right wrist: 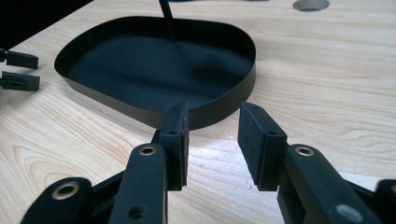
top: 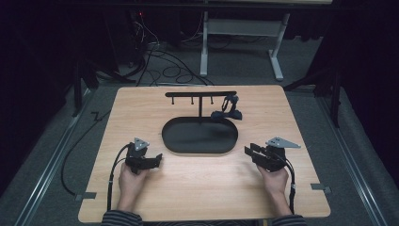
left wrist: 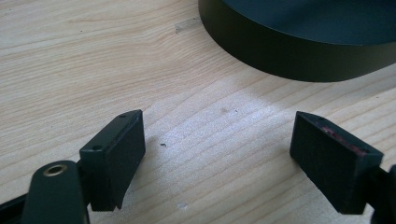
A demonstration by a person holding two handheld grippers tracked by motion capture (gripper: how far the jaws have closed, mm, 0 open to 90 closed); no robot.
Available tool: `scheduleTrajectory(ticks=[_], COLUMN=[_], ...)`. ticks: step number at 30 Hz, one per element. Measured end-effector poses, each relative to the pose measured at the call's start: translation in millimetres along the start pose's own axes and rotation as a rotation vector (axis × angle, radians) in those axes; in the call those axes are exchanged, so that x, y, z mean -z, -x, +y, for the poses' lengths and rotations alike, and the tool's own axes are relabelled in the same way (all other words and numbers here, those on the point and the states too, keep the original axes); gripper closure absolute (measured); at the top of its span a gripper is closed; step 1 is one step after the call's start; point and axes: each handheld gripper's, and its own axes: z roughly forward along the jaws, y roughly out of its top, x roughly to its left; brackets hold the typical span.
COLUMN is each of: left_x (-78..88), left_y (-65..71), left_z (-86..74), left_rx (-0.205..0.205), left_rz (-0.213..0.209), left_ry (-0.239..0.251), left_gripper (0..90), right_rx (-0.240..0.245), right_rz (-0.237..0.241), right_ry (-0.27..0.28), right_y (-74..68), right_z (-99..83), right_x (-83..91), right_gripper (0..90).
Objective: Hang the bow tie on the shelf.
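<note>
While both hands rest on the wooden bench (top: pixel 197 188), nothing has yet been picked up: the left tool (top: pixel 157 159) lies near the left end of the black oval tray (top: pixel 171 141) with its jaws spread wide and empty, bare wood between them in the left gripper view, and the right tool (top: pixel 248 151) sits near the tray's right end, jaws parted and empty as well. Rising from the tray is a thin post carrying a T-shaped hanger bar (top: pixel 200 94) with small pegs under it, and a small dark object (top: pixel 227 112), too dim to name, hangs or leans beside the bar's right end, at the far right edge of the tray. I judge this to be the start, before any reach. Next, the right tool, being nearer, would likely lift forward past the tray rim toward that dark object, keeping clear of the post and bar.
</note>
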Motion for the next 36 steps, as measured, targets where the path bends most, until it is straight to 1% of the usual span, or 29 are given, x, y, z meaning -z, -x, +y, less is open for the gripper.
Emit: scheduleTrajectory(ticks=[2,12,15,20,21,22,25,28,30,35,36], left_x=[0.0,0.0,0.1,0.1,0.1,0.1,0.1,0.1,0.1,0.1,0.1], left_y=[0.0,0.0,0.0,0.1,0.1,0.1,0.1,0.1,0.1,0.1,0.1], left_z=[0.0,-0.1,0.0,-0.1,-0.1,-0.1,-0.1,0.0,-0.1,-0.1,-0.1], left_rx=[0.000,0.000,-0.001,-0.001,-0.001,-0.001,-0.001,-0.001,-0.001,-0.001,-0.001], left_rz=[0.000,0.000,0.000,-0.001,-0.001,-0.002,-0.001,-0.001,-0.001,-0.002,-0.002], left_ry=[0.000,0.000,0.000,0.000,0.000,-0.001,0.000,-0.001,0.000,-0.001,-0.001], left_gripper=[18.5,18.5,18.5,18.5,18.5,18.5,18.5,18.5,18.5,18.5,18.5], right_rx=[-0.010,0.011,0.004,0.017,0.019,0.031,0.032,0.050,0.048,0.065,0.075], right_rz=[0.000,0.007,0.009,0.001,-0.005,-0.012,-0.026,-0.037,-0.044,-0.064,-0.071], right_ry=[-0.004,-0.019,-0.023,-0.032,-0.039,-0.042,-0.054,-0.060,-0.064,-0.085,-0.088], right_y=[0.3,-6.0,-7.2,-10.0,-10.4,-10.0,-9.7,-10.4,-10.7,-11.1,-11.4], right_z=[-1.2,-2.2,-3.1,-3.1,-3.1,-3.5,-4.4,-4.6,-5.9,-7.5,-7.7], right_x=[-3.1,-9.3,-11.4,-14.0,-14.5,-15.7,-17.7,-18.6,-20.4,-26.1,-26.6], right_gripper=[65.4,64.1,64.0,63.7,63.5,63.1,63.0,62.7,62.6,62.2,62.0])
